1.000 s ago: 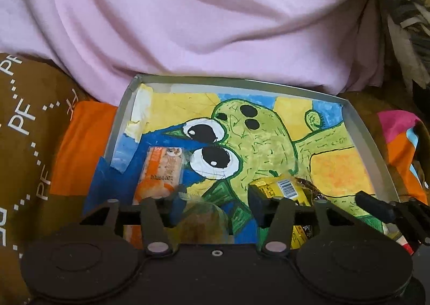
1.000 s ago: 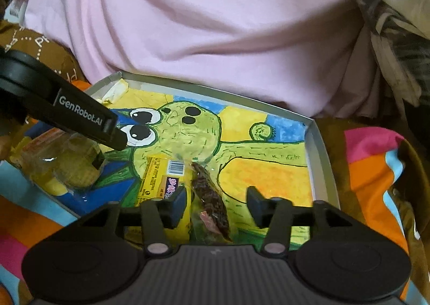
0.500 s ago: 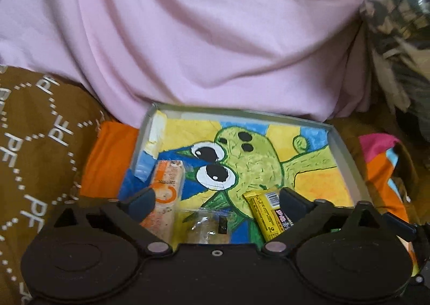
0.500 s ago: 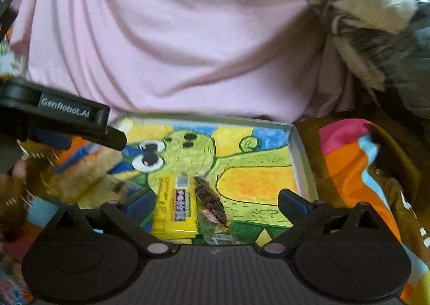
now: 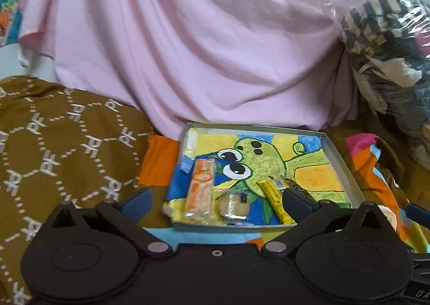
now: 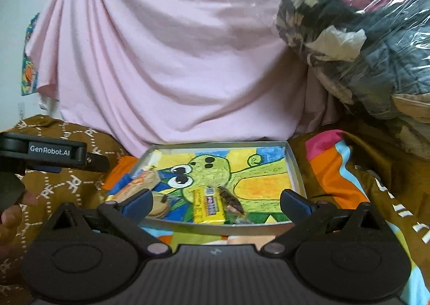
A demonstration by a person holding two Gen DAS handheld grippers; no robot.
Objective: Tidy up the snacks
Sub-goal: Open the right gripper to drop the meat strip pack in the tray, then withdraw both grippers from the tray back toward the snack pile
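Left wrist view: the left gripper (image 5: 216, 197) has pulled back and up from the tray (image 5: 345, 168), and its jaws, half closed one second ago, now stand wide apart and hold nothing. Just ahead of the claw lie three snacks in a row near the front rim of the tray: the orange wafer pack (image 5: 201, 192) toward the left finger, the clear cookie pack (image 5: 233, 204) in the middle, the yellow candy bar (image 5: 274, 200) by the right finger.

Right wrist view: the right gripper (image 6: 215, 199) has also retreated, its jaws wide and empty. Between its fingers lie the yellow candy bar (image 6: 208, 205) and, touching it on the right, a dark snack in clear wrap (image 6: 231, 201). I judge that the snacks are now placed and released, so the arranging looks nearly finished.
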